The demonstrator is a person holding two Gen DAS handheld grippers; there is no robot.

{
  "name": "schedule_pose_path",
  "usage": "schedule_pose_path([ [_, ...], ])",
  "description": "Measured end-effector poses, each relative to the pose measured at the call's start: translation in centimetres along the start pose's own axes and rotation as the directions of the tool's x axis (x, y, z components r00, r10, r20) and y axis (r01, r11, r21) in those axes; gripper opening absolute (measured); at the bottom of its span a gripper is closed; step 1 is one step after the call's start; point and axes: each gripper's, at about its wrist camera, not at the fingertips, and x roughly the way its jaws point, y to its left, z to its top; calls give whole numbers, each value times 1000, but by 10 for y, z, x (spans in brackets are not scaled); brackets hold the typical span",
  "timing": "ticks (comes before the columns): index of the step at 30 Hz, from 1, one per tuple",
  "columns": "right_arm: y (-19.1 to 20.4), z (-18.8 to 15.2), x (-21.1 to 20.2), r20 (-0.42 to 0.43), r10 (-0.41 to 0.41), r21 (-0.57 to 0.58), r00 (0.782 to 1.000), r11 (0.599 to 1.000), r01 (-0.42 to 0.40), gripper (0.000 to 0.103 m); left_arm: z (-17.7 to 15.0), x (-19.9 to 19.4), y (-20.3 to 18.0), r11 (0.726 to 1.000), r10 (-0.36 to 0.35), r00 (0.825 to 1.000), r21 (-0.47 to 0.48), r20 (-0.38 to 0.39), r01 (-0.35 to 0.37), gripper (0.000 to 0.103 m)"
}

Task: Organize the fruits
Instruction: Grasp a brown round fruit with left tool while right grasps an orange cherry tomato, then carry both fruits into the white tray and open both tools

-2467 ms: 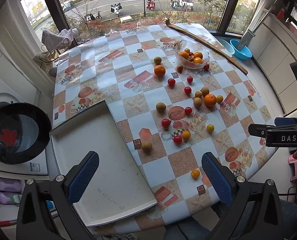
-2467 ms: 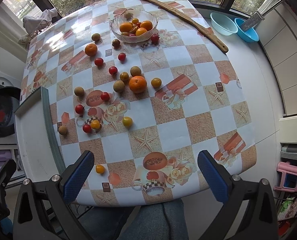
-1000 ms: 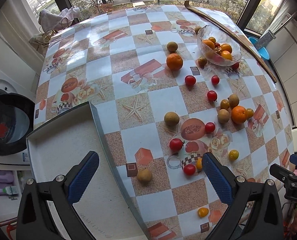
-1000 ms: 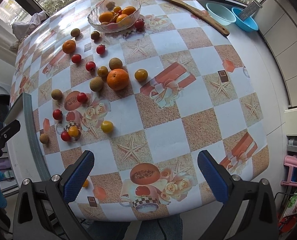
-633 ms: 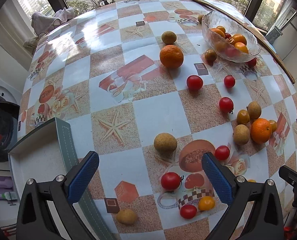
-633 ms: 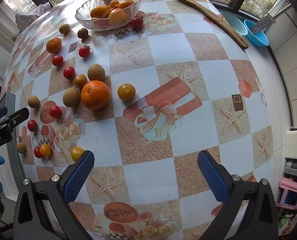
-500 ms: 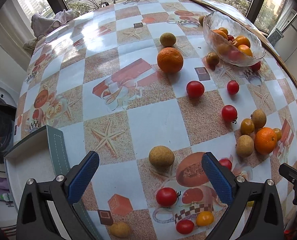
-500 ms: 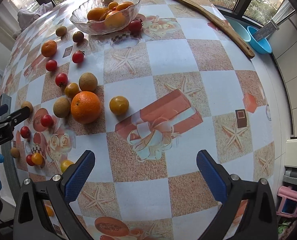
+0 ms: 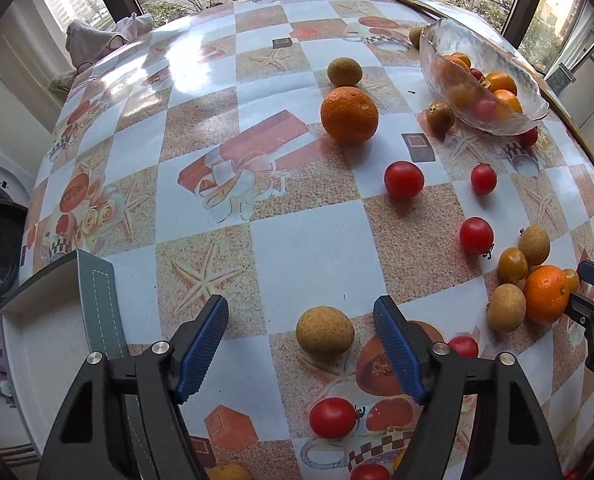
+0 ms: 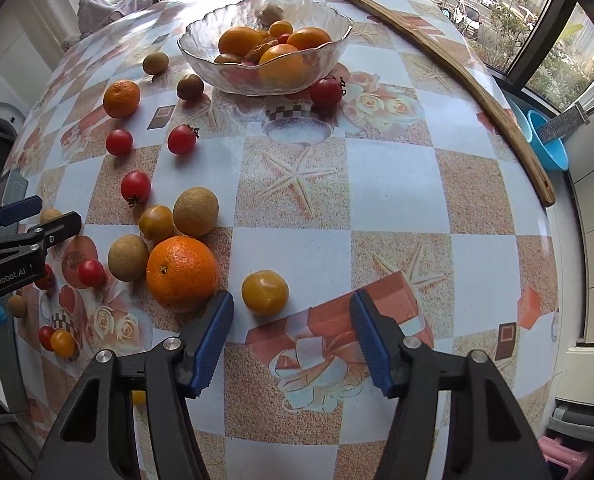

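Note:
Loose fruit lies scattered on the checked tablecloth. My left gripper [image 9: 301, 344] is open, low over the table, with a tan round fruit [image 9: 325, 332] between its fingers, untouched. My right gripper [image 10: 291, 340] is open; a yellow tomato [image 10: 265, 287] sits just ahead between its fingertips, and a big orange [image 10: 183, 267] lies beside the left finger. A glass bowl [image 10: 321, 62] at the far side holds oranges and small fruit; it also shows in the left wrist view [image 9: 449, 56]. Red tomatoes [image 9: 403, 179] and another orange [image 9: 349, 114] lie further out.
A shallow grey-white tray [image 9: 37, 344] sits at the table's left edge. A long wooden stick [image 10: 437, 56] lies along the far right edge. Blue basins [image 10: 545, 140] stand beyond it. The left gripper shows at the left of the right wrist view [image 10: 17, 224].
Both grippers have moved forward and lower over the table. The tan fruit now sits between the left fingers and the yellow tomato between the right ones.

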Motion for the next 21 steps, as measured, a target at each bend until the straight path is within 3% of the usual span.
schedule_pose_path([
  [2, -1, 4, 0, 14, 15, -7, 1000, 1000, -15, 40, 0, -2, -1, 999, -39, 999, -4, 11, 39, 54],
  [3, -3, 6, -2, 19, 47, -7, 999, 999, -46, 25, 0, -3, -3, 999, -50, 999, 3, 15, 50, 43],
  [4, -3, 7, -2, 19, 73, -5, 997, 997, -73, 24, 0, -5, -5, 998, -56, 998, 14, 22, 55, 28],
  [14, -21, -8, -18, 17, 133, 148, 991, 980, -134, 24, -9, -32, 7, 990, -137, 989, -25, 56, 139, 28],
  [21, -6, -14, -38, 25, 157, 148, 987, 976, -159, 24, -20, -65, 28, 986, -149, 985, -57, 92, 154, 28],
])
